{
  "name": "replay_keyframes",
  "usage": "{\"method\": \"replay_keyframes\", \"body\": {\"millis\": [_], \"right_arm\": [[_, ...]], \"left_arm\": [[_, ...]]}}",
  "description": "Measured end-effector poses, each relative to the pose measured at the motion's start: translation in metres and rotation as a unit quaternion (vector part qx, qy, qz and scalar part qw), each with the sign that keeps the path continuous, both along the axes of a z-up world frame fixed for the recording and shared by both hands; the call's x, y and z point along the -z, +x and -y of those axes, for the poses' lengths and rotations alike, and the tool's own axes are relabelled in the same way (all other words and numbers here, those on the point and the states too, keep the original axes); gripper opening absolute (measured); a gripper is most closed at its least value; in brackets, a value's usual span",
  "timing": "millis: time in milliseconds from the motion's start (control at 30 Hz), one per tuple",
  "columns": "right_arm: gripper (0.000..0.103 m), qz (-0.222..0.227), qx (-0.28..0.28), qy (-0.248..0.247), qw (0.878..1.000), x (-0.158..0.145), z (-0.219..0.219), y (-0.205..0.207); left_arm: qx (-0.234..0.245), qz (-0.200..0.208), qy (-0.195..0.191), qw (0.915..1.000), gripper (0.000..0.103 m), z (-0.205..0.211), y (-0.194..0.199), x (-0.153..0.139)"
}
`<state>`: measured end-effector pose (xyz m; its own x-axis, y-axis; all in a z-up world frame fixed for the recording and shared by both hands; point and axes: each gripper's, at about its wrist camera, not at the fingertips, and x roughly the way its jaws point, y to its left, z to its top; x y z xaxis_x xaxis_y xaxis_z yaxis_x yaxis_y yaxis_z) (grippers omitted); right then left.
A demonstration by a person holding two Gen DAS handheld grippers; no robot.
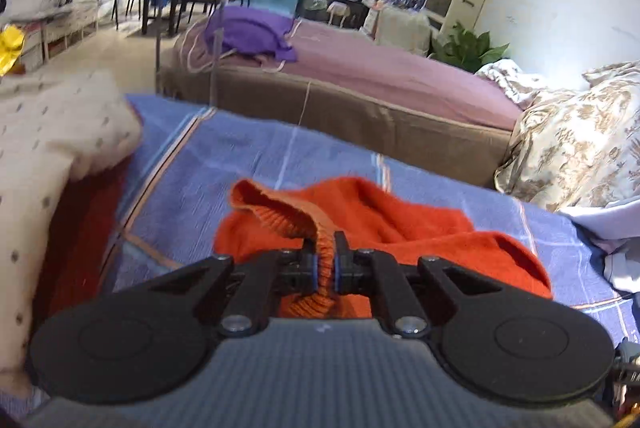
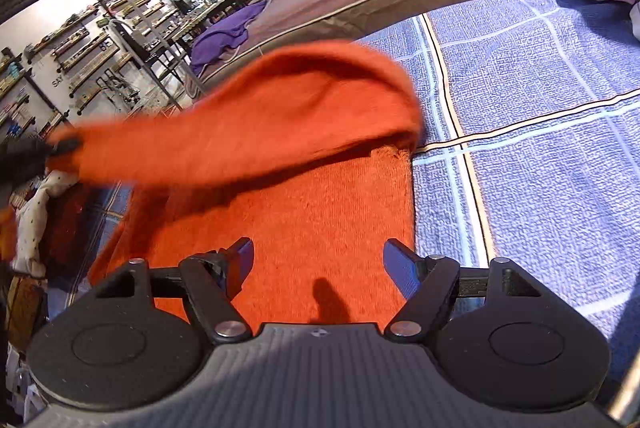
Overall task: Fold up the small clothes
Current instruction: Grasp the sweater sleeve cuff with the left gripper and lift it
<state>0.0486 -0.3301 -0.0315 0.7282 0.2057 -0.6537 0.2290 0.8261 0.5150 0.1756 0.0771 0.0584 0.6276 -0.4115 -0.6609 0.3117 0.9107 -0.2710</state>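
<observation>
An orange knitted garment (image 1: pixel 384 216) lies on a blue checked bedspread (image 1: pixel 240 155). My left gripper (image 1: pixel 325 250) is shut on its ribbed edge and holds that edge lifted. In the right wrist view the garment (image 2: pixel 304 211) is spread flat under my right gripper (image 2: pixel 318 260), which is open and empty just above the cloth. One part of the garment (image 2: pixel 248 123) is raised and pulled to the left, blurred, with my left gripper (image 2: pixel 60 147) shut on its end at the left edge.
A white dotted cloth (image 1: pixel 48 147) and a dark red one (image 1: pixel 80 220) lie to the left. A patterned quilt (image 1: pixel 580 139) is piled at the right. A brown bed with a mauve sheet (image 1: pixel 392 75) stands beyond. The bedspread (image 2: pixel 540 107) stretches to the right.
</observation>
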Motion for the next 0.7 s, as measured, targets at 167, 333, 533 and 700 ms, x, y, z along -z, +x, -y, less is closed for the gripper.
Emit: {"method": "replay_keyframes", "body": {"millis": [167, 333, 533, 700], "right_arm": [[0.103, -0.011, 0.02, -0.02, 1.0, -0.005, 0.004, 0.016], [0.103, 0.0, 0.015, -0.134, 0.991, -0.015, 0.009, 0.041], [0.086, -0.023, -0.041, -0.26, 0.965, 0.003, 0.011, 0.104], [0.053, -0.051, -0.079, -0.248, 0.964, 0.026, 0.02, 0.143]], "left_arm": [[-0.003, -0.057, -0.017, 0.9982, 0.007, -0.014, -0.003, 0.05], [0.026, -0.042, -0.025, 0.9985, 0.007, 0.001, -0.008, 0.055], [0.04, -0.023, -0.022, 0.9987, 0.008, 0.004, -0.017, 0.043], [0.034, -0.029, -0.012, 0.9989, 0.008, -0.008, -0.018, 0.044]]}}
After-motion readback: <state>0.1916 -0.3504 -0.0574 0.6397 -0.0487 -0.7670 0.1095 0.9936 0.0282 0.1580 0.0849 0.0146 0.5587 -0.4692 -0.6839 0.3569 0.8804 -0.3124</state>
